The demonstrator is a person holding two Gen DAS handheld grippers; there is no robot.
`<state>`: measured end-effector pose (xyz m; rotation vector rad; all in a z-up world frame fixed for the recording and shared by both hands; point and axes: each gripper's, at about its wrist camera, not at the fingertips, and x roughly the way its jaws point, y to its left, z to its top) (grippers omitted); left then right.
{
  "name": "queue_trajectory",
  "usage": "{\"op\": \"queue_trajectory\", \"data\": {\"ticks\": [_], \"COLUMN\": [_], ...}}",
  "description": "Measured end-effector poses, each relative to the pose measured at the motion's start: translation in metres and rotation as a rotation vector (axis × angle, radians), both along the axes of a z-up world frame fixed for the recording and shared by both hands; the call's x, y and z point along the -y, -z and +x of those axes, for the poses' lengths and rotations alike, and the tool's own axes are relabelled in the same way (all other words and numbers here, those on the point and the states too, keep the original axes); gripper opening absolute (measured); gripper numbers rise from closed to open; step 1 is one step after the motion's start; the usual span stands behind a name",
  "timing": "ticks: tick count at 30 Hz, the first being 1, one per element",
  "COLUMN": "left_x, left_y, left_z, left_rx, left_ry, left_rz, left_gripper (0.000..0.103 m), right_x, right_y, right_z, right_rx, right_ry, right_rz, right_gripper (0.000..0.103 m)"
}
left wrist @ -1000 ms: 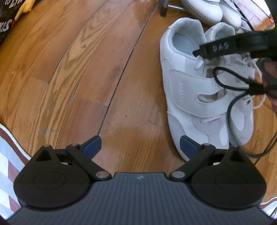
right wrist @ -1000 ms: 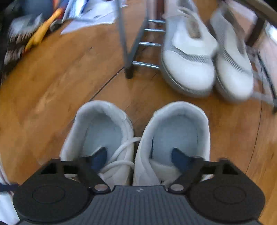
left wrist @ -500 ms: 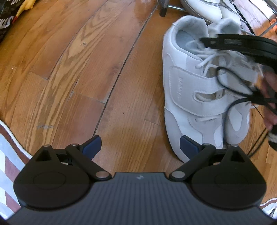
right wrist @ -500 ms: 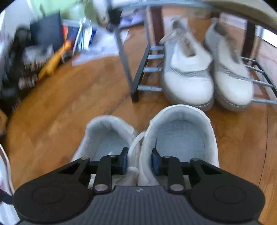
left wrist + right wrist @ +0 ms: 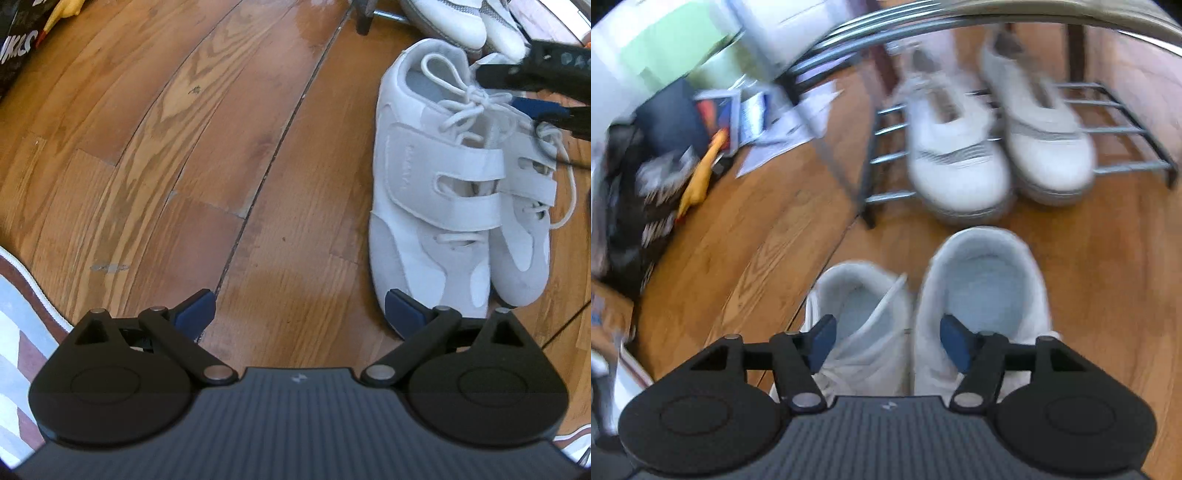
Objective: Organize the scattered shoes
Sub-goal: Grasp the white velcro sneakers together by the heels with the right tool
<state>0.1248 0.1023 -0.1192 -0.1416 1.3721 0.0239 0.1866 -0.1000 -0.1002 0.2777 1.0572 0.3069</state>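
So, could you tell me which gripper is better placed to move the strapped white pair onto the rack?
Right: the right gripper, jaws opening, sits over the strapped pair; the left gripper hangs open over bare floor.

The right gripper had pinched the sneakers' inner collars together. Its jaws were now opening, pads clear of them.

Two downward wrist views, shared sneakers

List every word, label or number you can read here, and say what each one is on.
"DAS": partial white letters on the right gripper's black body, cut off at the frame edge.
White letters on the black bag: partial, not readable.
Embossed mark on the white sneaker strap: too faint.
Papers and packages by the wall: blurred.
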Motion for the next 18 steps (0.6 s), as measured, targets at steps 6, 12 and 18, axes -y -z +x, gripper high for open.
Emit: {"op": "queue_trajectory", "data": {"ticks": [6, 12, 18], "left_x": [-0.001, 0.003, 0.003], "left_y": [0.006, 0.008, 0.011], "left_z": [0.001, 0.000, 0.002], "left_rx": [-0.016, -0.025, -0.035], "left_ry": [0.002, 0.009, 0.007], "left_rz": [-0.011, -0.026, -0.021], "left_gripper": [0.100, 0.100, 0.100], "right_x": [0.023, -0.030, -0.069], "right_y": [-0.008, -0.002, -0.001], "right_z": [-0.005, -0.026, -0.026], "right_rx": [0.013, 0.135, 0.186], "right_ry": [0.099, -0.122, -0.233], "right_rz": [0.038, -0.365, -0.404], "right_gripper": [0.064, 0.064, 0.063]}}
